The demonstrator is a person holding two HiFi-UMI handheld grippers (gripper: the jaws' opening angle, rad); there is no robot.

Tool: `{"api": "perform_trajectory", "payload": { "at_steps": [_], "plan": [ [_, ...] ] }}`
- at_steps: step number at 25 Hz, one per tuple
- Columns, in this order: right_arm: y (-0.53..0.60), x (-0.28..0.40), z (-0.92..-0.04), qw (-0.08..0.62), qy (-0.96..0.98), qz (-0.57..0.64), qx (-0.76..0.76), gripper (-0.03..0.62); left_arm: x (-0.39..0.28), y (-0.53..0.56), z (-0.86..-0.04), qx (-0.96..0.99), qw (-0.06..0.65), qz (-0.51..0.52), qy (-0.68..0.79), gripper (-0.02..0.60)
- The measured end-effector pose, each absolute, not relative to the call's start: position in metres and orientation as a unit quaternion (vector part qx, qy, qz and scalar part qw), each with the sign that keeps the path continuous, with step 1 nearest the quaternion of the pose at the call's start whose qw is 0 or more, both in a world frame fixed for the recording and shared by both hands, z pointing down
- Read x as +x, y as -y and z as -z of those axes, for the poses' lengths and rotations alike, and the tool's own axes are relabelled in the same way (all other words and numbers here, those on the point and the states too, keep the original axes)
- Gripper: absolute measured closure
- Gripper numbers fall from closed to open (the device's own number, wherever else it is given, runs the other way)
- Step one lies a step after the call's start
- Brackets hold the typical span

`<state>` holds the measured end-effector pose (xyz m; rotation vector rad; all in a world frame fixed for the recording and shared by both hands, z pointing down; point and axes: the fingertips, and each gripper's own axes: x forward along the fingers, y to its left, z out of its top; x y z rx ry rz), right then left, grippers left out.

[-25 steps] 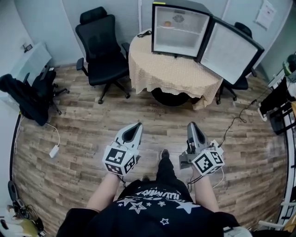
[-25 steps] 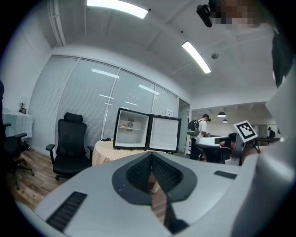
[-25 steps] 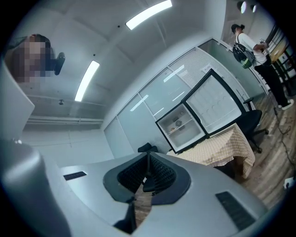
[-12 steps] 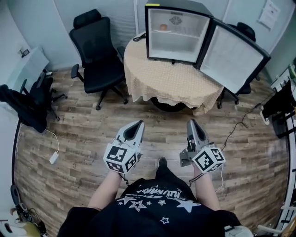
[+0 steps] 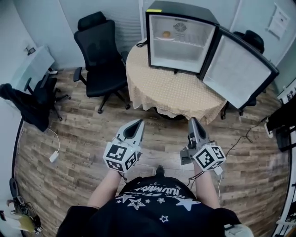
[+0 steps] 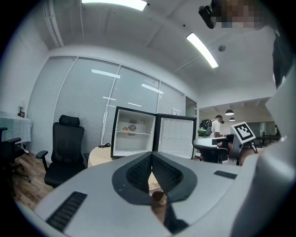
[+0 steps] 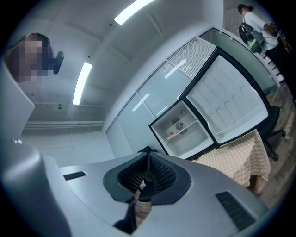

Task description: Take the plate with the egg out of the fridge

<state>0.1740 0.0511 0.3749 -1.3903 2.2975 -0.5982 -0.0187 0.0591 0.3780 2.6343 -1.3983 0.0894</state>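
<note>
Left claw (image 5: 137, 124) and right claw (image 5: 192, 121) held closed, empty, short of bench (image 5: 175, 90); egg (image 5: 166, 34) on plate (image 5: 168, 38) seen on top shelf of open fridge (image 5: 182, 9).

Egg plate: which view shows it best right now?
Head view: the egg sits on its plate high in the open fridge, small but unobstructed. In the left gripper view the egg is a tiny orange speck. In the right gripper view the egg is equally tiny and tilted. Neither shows the plate clearly.
</note>
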Motion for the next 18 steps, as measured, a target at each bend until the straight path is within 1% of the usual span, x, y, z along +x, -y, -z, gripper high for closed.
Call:
{"api": "perform_trajectory", "payload": {
  "at_steps": [5,11,14,18],
  "plan": [
    [-0.023,0.189,-0.376,0.184,-0.826,0.217,-0.486,0.562,-0.009,-0.034,-0.38,0.866,0.087,-0.028,0.491,0.574],
    [-0.006,0.203,-0.382,0.205,-0.823,0.237,-0.473,0.562,0.007,-0.02,-0.386,0.864,0.092,-0.037,0.494,0.574],
    [-0.003,0.2,-0.382,0.217,-0.825,0.246,-0.46,0.562,0.003,-0.014,-0.389,0.862,0.092,-0.039,0.497,0.574],
    [0.012,0.2,-0.386,0.207,-0.827,0.246,-0.461,0.562,-0.007,0.002,-0.391,0.855,0.097,-0.036,0.509,0.574]
  ]
}}
